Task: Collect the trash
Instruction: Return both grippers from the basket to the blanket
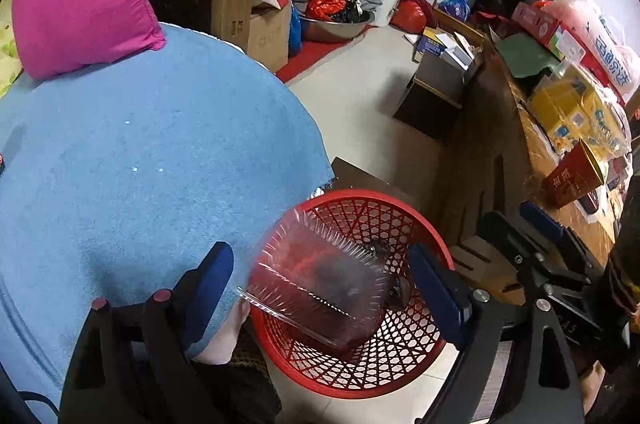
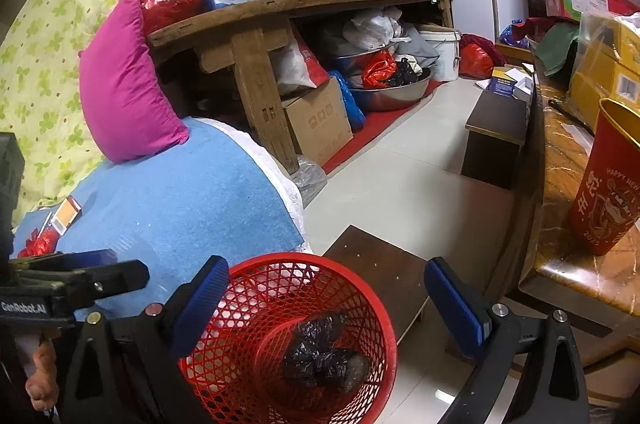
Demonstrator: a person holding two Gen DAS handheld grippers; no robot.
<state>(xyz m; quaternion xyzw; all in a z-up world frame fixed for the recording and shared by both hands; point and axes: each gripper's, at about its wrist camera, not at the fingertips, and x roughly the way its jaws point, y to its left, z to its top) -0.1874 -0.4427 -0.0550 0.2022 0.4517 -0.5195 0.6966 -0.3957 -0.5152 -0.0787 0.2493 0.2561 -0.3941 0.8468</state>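
Beside the blue-covered bed (image 1: pixel 152 152) a red mesh basket (image 1: pixel 430 228) stands on the pale tiled floor (image 1: pixel 360 96), its rim just beside the edge of the blue cover. From the left wrist view, the left gripper (image 1: pixel 324 284) is over the basket with its jaws spread wide; a clear plastic tray (image 1: pixel 320 276) lies tilted between the blue pads (image 1: pixel 212 288), and neither pad presses on it. The tray is motion-blurred, and whether it rests on the basket or is in mid-air cannot be told. A dark lump shows through and beyond the tray, deep in the basket. The right gripper (image 1: pixel 540 224) appears at the right edge of that view, near a wooden counter (image 1: pixel 516 152). From the right wrist view, the right gripper (image 2: pixel 328 300) is likewise spread, with nothing between its pads; the basket (image 2: pixel 372 308) sits below and between them, holding crumpled black plastic bags (image 2: pixel 324 356) at the bottom. The clear tray does not appear in this view. The left gripper's body (image 2: pixel 68 284) enters at the left edge, with part of a hand (image 2: pixel 40 380) beneath it. A magenta pillow (image 2: pixel 124 84) leans on the bed against a wooden shelf (image 2: pixel 256 20) loaded with boxes. A red paper cup (image 2: pixel 608 184) stands upright on the counter (image 2: pixel 560 160) at right. A dark low stool (image 2: pixel 380 272) sits just behind the basket.
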